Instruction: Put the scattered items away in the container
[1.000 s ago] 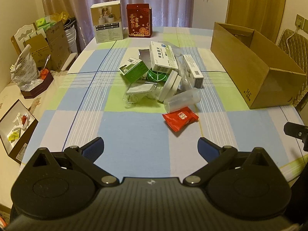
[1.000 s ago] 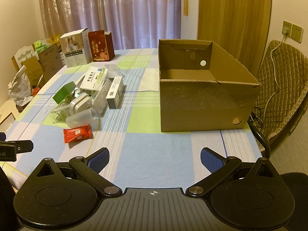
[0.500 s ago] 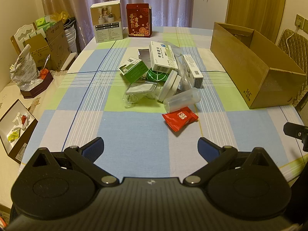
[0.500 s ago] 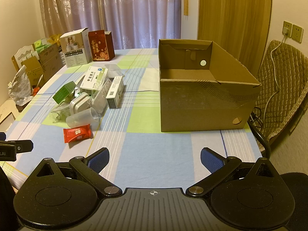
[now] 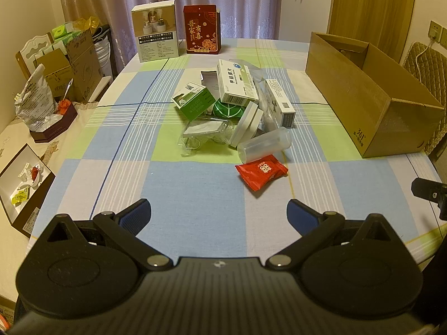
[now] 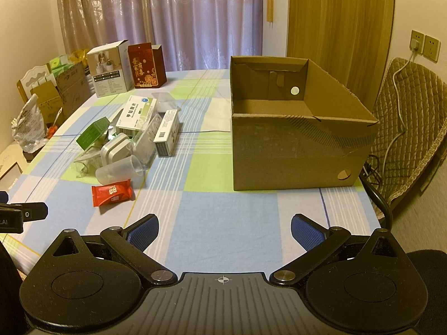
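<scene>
A heap of small items lies mid-table: a red snack packet (image 5: 261, 169) (image 6: 112, 192) nearest me, a clear plastic cup (image 5: 264, 144) (image 6: 118, 170) on its side, a green box (image 5: 192, 103) (image 6: 93, 134), a white medicine box (image 5: 234, 85) (image 6: 137, 115), a narrow white box (image 5: 280, 102) (image 6: 167, 133) and a white case (image 5: 247, 126) (image 6: 116, 150). The open cardboard box (image 5: 371, 95) (image 6: 296, 128) stands on the right, nothing visible inside. My left gripper (image 5: 219, 215) hovers open near the table's front edge, short of the packet. My right gripper (image 6: 225, 230) is open in front of the cardboard box.
A beige product box (image 5: 156, 31) (image 6: 109, 68) and a red carton (image 5: 202, 29) (image 6: 145, 65) stand at the table's far end. Boxes and bags (image 5: 42, 103) crowd the left side. A padded chair (image 6: 410, 128) with a cable stands right of the table.
</scene>
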Available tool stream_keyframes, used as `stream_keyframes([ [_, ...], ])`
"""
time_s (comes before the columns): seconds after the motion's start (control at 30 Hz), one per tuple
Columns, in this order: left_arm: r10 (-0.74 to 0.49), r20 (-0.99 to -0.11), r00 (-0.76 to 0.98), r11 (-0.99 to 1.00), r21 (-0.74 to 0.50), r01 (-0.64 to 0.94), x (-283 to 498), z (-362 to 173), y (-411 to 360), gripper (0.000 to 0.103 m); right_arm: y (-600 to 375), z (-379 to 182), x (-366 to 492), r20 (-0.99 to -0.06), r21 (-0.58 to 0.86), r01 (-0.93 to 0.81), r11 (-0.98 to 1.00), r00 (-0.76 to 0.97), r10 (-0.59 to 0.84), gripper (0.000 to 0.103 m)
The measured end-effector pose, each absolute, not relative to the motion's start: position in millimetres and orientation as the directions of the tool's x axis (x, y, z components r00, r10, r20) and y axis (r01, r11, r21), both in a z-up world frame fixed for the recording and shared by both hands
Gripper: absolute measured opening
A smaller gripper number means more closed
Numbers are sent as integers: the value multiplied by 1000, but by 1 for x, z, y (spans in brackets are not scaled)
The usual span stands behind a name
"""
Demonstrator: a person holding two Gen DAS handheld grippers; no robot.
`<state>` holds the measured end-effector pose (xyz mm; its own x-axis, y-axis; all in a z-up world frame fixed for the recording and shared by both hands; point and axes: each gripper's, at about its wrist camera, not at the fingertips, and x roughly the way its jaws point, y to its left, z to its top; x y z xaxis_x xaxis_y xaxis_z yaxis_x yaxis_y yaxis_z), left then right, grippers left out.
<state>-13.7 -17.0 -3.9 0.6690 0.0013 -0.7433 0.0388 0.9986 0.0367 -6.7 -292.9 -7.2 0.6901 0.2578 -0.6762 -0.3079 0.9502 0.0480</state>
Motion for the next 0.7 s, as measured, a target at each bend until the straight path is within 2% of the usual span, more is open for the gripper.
stream_keyframes([
  [0.4,2,-741,671,999,33,34,-14,-4,-16,102,-291,-9,-10,-667,53,-330,942,691,279,103],
  [0.7,0,-736,677,1000,6,7,-11,0,-9,102,-297,0,-4,-643,137,-301,944,697,316,103],
])
